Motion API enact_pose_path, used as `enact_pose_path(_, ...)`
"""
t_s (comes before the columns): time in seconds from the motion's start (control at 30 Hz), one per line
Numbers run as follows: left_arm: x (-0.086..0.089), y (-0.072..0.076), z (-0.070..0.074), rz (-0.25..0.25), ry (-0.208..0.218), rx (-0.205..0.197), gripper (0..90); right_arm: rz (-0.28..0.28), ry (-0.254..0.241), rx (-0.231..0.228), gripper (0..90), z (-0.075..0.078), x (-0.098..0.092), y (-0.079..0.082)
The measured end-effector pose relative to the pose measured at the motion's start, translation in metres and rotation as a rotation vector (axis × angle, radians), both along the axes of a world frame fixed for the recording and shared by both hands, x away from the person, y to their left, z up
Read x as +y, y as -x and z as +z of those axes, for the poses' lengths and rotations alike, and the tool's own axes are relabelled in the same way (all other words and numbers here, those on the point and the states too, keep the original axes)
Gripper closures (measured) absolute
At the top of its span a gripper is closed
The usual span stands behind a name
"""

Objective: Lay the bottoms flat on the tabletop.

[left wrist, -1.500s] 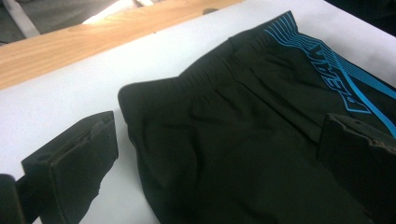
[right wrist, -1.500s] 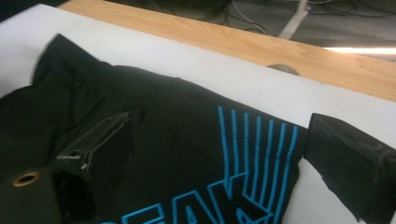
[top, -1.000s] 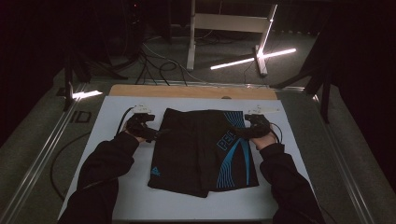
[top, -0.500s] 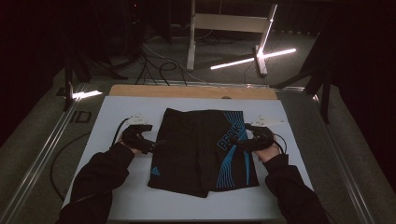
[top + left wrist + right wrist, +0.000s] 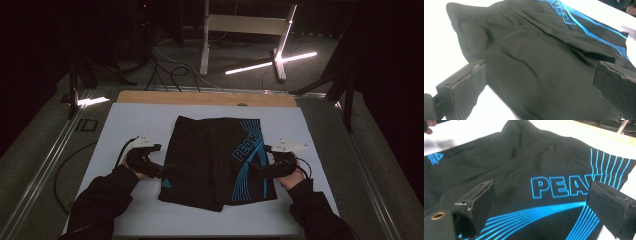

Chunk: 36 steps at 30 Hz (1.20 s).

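Black swim shorts flat on the worktop, both sides released.

The worktop (image 5: 125,120) carries the shorts (image 5: 215,160); I have slid my left gripper (image 5: 159,170) and right gripper (image 5: 254,167) down from the waistband corners to mid-sides, jaws now wide, holding nothing, ready to re-grasp.

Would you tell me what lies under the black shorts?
The black shorts lie flat on the white table, whose surface shows all around them. Whatever they cover stays hidden.

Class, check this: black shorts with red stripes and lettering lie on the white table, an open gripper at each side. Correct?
Not quite: the stripes and lettering on the shorts are blue, not red, as the right gripper view shows. The rest holds: left gripper and right gripper are open beside them.
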<state>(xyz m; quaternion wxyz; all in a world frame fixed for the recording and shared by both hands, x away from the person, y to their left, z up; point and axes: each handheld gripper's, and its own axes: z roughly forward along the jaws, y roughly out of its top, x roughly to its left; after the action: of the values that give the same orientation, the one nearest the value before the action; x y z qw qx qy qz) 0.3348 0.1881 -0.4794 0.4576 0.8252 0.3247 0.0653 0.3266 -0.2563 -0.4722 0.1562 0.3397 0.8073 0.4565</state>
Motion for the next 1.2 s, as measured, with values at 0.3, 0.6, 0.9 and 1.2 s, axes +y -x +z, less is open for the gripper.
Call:
enact_pose_path(0.3, 0.003, 0.027, -0.004, -0.036, 0.006, -0.001, 0.0, 0.018, -0.002, -0.009, 8.5, -0.002, -0.007, 0.025)
enact_pose_path(0.6, 0.007, 0.049, -0.01, -0.049, -0.021, 0.006, 0.0, 0.027, 0.007, 0.009, 8.5, -0.005, -0.016, 0.045)
enact_pose_path(0.9, 0.016, 0.071, -0.01, -0.061, -0.053, 0.016, 0.0, 0.034, 0.031, 0.017, 8.5, -0.008, -0.024, 0.062)
enact_pose_path(1.2, 0.027, 0.087, -0.015, -0.057, -0.094, 0.045, 0.0, 0.045, 0.051, 0.044, 8.5, -0.014, -0.034, 0.078)
